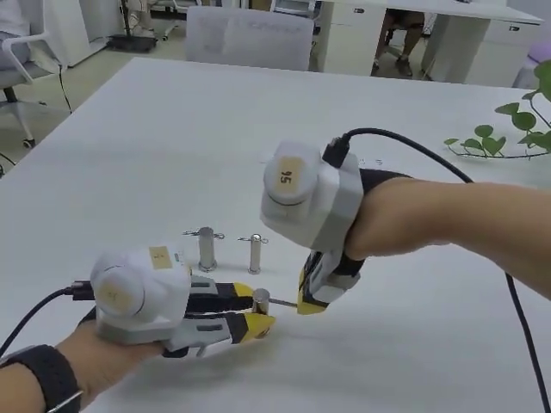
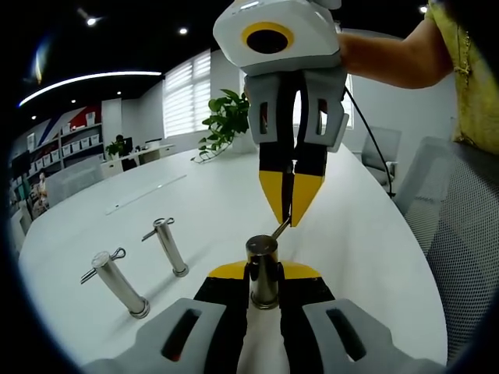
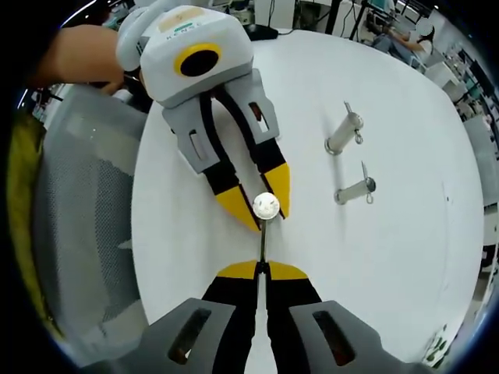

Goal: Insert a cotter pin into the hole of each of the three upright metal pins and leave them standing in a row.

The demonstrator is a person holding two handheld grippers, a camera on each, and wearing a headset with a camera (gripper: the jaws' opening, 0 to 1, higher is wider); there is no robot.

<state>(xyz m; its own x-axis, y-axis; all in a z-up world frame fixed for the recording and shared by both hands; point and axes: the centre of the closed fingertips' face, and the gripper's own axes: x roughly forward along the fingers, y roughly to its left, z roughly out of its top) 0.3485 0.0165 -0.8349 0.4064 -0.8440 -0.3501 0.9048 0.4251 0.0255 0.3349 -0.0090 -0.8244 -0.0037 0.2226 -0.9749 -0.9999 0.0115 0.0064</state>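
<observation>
White table w/ metal pins, plant rt edge, chair behind.

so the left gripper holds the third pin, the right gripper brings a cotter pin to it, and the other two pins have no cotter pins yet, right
No: the other two pins already have cotter pins through their tops, as the left gripper view shows. The rest is right.

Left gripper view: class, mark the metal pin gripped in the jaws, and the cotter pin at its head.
metal pin (image 2: pixel 263 276): left gripper view, mid-shaft, between the jaws.
cotter pin (image 2: pixel 281 227): left gripper view, on the bare wire beside the pin's head.
</observation>
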